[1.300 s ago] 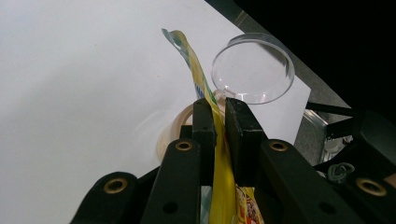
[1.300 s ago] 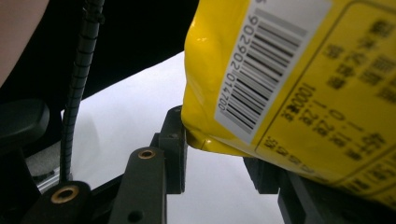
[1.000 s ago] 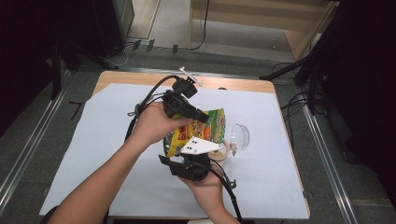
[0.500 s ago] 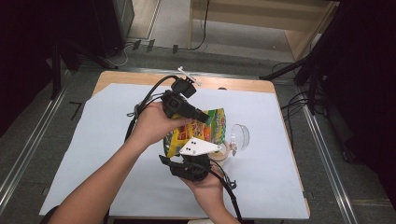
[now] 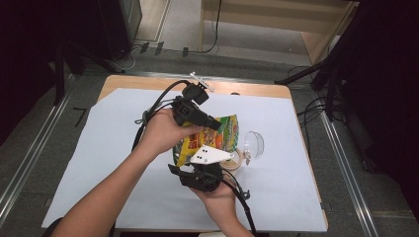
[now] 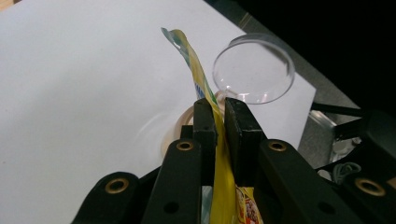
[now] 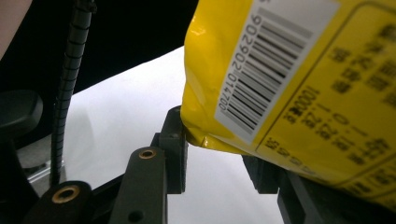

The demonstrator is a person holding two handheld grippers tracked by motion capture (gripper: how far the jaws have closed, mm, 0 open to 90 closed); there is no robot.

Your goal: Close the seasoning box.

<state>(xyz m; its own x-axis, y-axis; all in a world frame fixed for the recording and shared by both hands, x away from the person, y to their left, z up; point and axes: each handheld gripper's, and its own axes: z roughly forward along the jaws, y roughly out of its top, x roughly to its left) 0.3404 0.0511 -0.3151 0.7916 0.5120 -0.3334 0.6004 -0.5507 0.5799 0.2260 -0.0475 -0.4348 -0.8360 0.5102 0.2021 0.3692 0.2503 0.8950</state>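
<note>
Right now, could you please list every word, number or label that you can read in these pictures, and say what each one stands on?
"902902014700": read along the barcode label on the yellow bag, in the right gripper view; the first digit is cut off at the picture's edge.
"1000": possibly, among the small black print beside that label; the rest is too blurred to read.
Bag's coloured front, high view: print too small to read.

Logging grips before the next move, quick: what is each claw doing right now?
Left claw: shut on the bag's thin top edge.
Right claw: shut on the bag's lower corner.
</note>
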